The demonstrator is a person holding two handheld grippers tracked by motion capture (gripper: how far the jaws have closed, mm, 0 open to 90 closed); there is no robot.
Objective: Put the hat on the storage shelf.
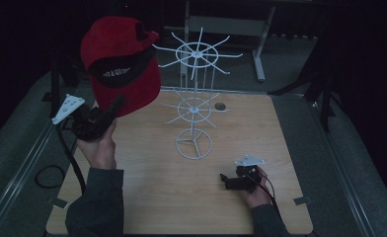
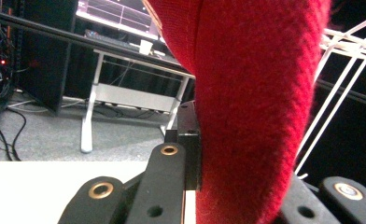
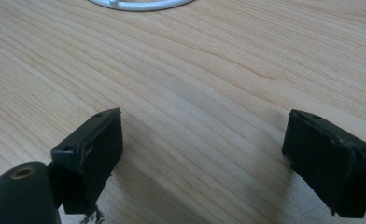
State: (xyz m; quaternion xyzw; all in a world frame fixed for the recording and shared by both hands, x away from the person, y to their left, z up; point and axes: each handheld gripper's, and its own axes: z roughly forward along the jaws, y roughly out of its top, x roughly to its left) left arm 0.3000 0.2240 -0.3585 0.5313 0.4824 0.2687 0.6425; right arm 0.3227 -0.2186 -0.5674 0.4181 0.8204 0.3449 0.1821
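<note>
Pale woodgrain counter (image 1: 147,197); left hand-held gripper (image 1: 113,108) clamps fuzzy red knit cap (image 1: 125,61) beside white wire rack (image 1: 195,98); right hand-held gripper (image 1: 226,180) gapes wide, holding nothing.

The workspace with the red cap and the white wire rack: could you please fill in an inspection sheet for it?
Surface: wooden table, bare around the rack.
Job's things: red cap held aloft beside the white wire rack, which stands upright on its ring base.
Clutter: a small dark round spot behind the rack.
Grippers: left gripper clamped on the cap's edge; right gripper open, low over the table.
Cables: black cable trailing off the table's left edge.
Surroundings: dark room, white-legged desk behind.
</note>
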